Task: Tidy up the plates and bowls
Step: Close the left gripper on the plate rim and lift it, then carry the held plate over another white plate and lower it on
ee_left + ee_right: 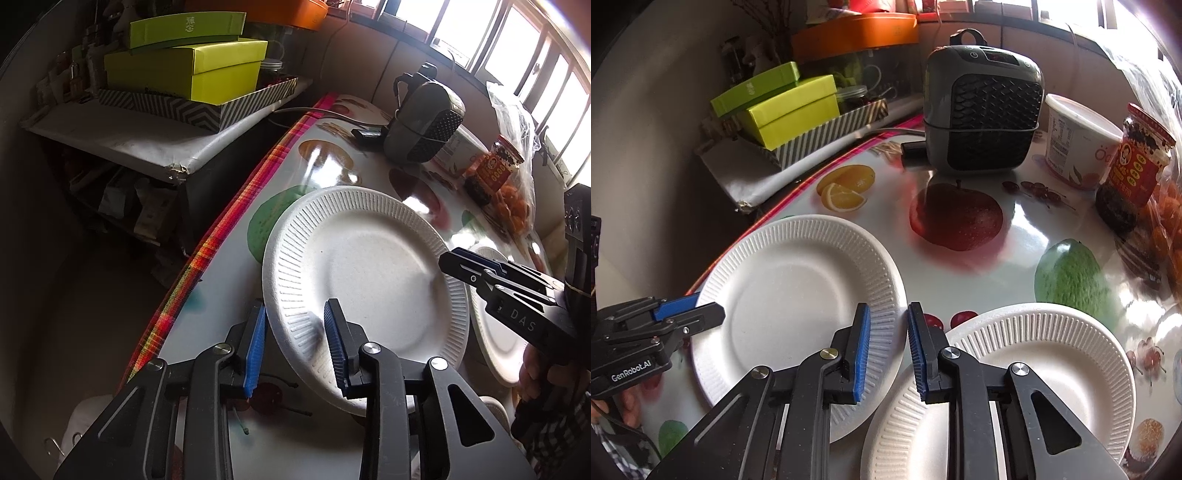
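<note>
Two white paper plates lie on the fruit-print table (1015, 266). The left plate (369, 266) (790, 295) has a gripper at each side. My left gripper (295, 306) (709, 306) straddles its left rim with a narrow gap; one blue pad is over the ribbed rim, the other just outside the edge, and I see no firm pinch. My right gripper (888, 306) (448, 256) is shut on the same plate's right rim. The second plate (1052, 369) (495, 332) lies to the right, partly under my right gripper's fingers.
A grey fan heater (982, 110), a white tub (1075, 140), a red-label jar (1137, 162) and a bag of oranges (1167, 229) stand along the back and right. The table's striped edge (221, 236) runs close on the left, and green boxes (790, 107) sit on a side shelf beyond it.
</note>
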`<move>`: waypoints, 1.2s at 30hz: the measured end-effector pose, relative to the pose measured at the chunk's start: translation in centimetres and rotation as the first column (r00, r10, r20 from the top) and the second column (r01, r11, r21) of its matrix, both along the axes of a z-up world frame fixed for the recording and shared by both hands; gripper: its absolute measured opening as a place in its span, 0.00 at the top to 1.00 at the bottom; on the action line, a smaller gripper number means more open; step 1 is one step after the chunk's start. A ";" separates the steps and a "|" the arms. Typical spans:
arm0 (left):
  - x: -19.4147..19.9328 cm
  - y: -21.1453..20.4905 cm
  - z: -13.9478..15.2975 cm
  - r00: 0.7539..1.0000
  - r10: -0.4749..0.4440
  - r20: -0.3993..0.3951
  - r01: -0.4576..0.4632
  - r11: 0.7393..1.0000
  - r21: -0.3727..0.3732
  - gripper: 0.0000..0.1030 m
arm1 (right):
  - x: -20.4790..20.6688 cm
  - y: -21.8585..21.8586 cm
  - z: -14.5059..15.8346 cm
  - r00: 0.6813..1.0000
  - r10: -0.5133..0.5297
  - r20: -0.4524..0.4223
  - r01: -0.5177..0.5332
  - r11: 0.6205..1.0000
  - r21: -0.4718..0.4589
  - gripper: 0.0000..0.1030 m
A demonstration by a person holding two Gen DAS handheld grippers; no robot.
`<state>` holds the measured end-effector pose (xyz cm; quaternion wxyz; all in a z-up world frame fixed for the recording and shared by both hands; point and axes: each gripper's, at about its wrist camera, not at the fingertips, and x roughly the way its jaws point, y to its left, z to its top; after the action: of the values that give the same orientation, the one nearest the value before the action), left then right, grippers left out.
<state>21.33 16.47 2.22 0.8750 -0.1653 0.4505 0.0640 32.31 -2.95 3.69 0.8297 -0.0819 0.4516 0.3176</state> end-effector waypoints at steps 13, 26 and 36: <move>-1.9 -0.5 2.0 0.999 -0.007 0.034 0.007 1.000 0.009 0.68 | -2.0 -1.2 2.4 1.000 -0.029 0.008 0.029 0.998 0.051 0.80; -4.6 -0.7 4.1 0.998 -0.014 0.065 0.013 1.000 0.027 0.68 | -4.7 -2.0 4.8 0.999 -0.024 0.028 0.021 0.995 0.093 0.80; -7.1 -2.6 5.4 0.993 -0.064 0.095 0.062 0.998 0.025 0.68 | -8.0 -4.9 6.3 0.997 -0.066 0.036 0.061 0.991 0.117 0.80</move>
<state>14.23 13.82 7.60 0.8989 -0.1440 0.4125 0.0333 24.29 -7.80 9.97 0.8516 -0.0255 0.4183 0.3149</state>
